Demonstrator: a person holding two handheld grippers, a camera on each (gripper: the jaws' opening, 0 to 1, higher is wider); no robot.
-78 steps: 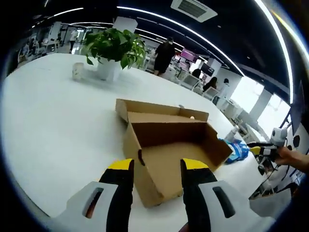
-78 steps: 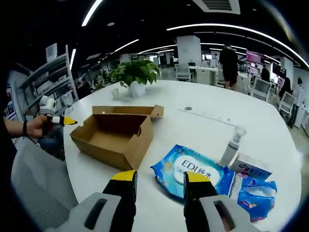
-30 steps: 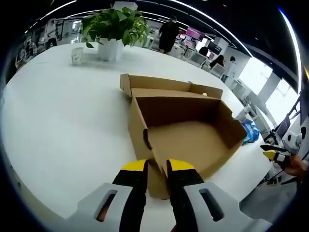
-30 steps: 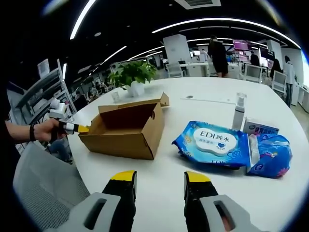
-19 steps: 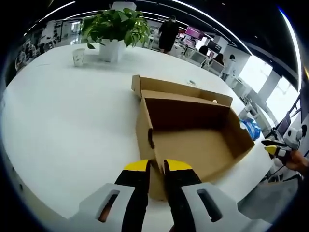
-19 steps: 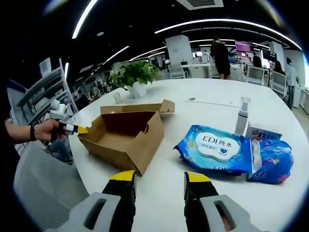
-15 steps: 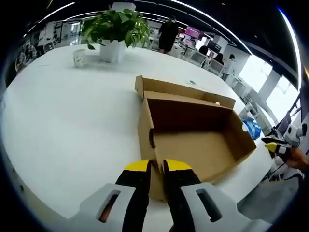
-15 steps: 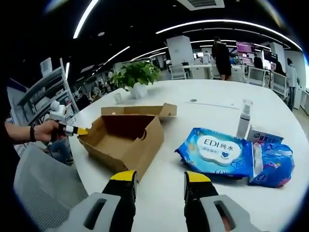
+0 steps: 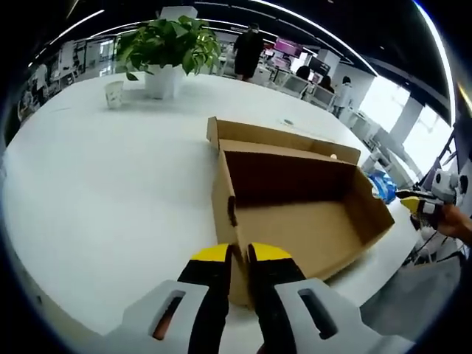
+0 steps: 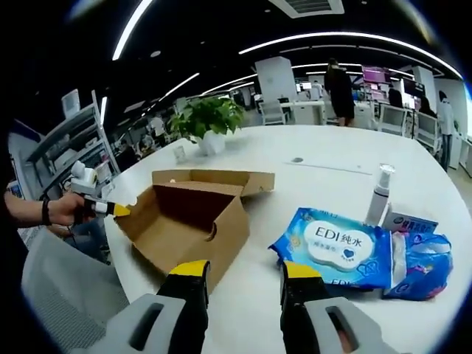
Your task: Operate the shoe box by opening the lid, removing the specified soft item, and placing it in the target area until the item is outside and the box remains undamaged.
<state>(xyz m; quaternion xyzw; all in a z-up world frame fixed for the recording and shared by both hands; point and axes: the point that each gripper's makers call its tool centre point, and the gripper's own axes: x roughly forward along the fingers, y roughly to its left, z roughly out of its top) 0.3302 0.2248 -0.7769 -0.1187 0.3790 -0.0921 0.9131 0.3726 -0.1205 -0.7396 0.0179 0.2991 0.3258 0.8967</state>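
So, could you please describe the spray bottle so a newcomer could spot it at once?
On the white table, look past the open cardboard box to the blue wipes pack. The spray bottle stands upright just behind that pack, the only tall, slim, clear thing among the flat packets.

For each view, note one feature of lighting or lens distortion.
Left gripper view: the white table bulges into a curve and the window at right is blown out. Right gripper view: ceiling light strips bend into arcs and glare shines on the wipes pack.

A white round table (image 10: 310,173) bears the open cardboard shoe box (image 10: 193,217), wipes pack (image 10: 333,247), spray bottle (image 10: 377,195) and potted plant (image 10: 209,122).
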